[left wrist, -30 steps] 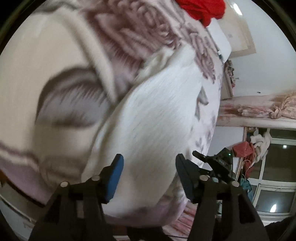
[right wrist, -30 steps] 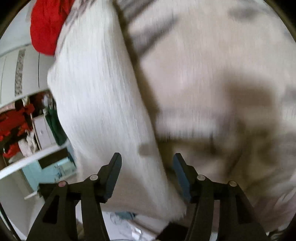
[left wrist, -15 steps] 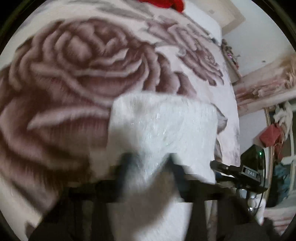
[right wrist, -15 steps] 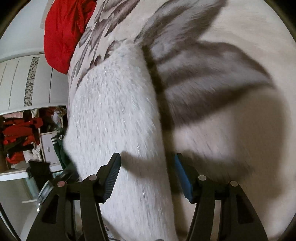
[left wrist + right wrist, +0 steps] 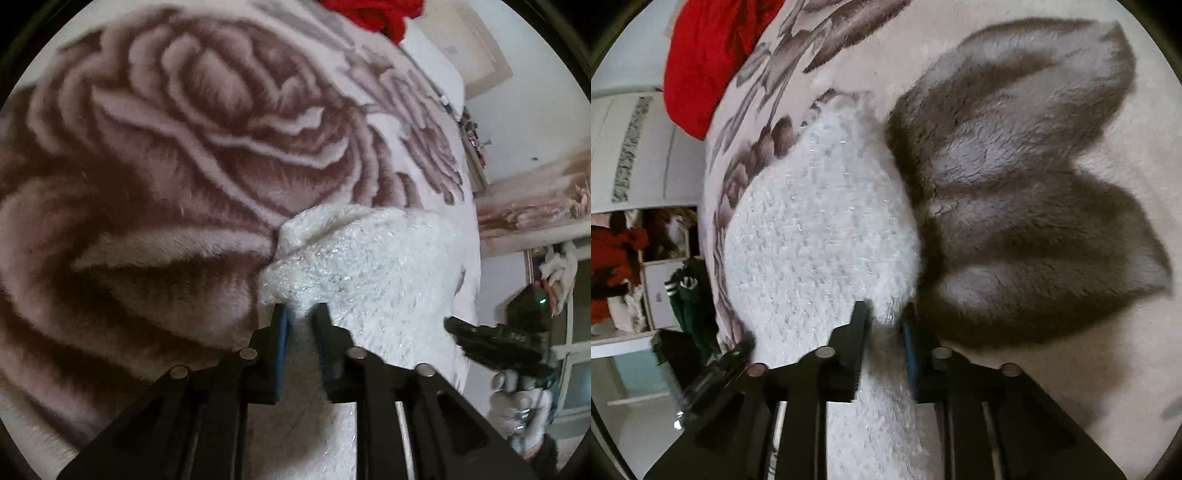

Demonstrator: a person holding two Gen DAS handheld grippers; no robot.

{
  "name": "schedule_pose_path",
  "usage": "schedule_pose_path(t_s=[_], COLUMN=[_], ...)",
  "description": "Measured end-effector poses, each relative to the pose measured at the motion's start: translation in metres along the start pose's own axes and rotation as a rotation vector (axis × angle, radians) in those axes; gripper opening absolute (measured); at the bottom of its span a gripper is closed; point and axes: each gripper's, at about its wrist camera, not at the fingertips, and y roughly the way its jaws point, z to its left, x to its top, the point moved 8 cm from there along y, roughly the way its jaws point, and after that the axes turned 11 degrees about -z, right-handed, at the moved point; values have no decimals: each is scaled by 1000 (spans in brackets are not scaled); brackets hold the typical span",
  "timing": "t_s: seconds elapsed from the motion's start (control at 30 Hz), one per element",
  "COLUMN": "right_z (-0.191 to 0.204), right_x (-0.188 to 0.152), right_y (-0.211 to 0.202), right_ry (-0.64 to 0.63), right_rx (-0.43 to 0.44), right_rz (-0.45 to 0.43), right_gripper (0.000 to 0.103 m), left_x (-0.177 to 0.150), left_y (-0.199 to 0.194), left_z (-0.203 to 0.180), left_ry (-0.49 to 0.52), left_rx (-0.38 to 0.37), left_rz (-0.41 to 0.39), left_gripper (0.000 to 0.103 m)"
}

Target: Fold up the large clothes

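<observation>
Two grippers, left gripper [image 5: 300, 312] and right gripper [image 5: 884, 314], pinching fuzzy white garment [image 5: 373, 266], plush rose blanket [image 5: 184, 166]

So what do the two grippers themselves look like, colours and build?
Both are matte black plastic. The left gripper and right gripper each have two flat fingers with blue pads on the inner faces, round silver pins at the linkage joints, and triangular cut-outs in the frame arms. No cables or sleeves show.

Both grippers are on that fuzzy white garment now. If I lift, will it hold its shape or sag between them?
The white garment will probably sag: it is soft, fluffy knit, bunched where the left gripper pinches it. It looks light, so the right gripper should hold. The plush rose blanket beneath may drag its fibres.
</observation>
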Motion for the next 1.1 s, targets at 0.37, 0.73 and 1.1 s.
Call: schedule_pose_path(t_s=[0.37, 0.73, 1.1], right_z=[111, 97, 9], right_x=[-169, -192, -251], right_y=[14, 83, -96], right_ry=[-494, -583, -317], right_rx=[-40, -382, -166], right_rz=[317, 323, 273], right_gripper=[25, 23, 54], left_x=[-85, -159, -242], left_y=[-121, -139, -148], left_z=[88, 140, 92], left_ry=[67, -24, -95], left_rx=[407, 463, 258], left_rz=[-106, -76, 61], left_gripper=[90, 90, 88])
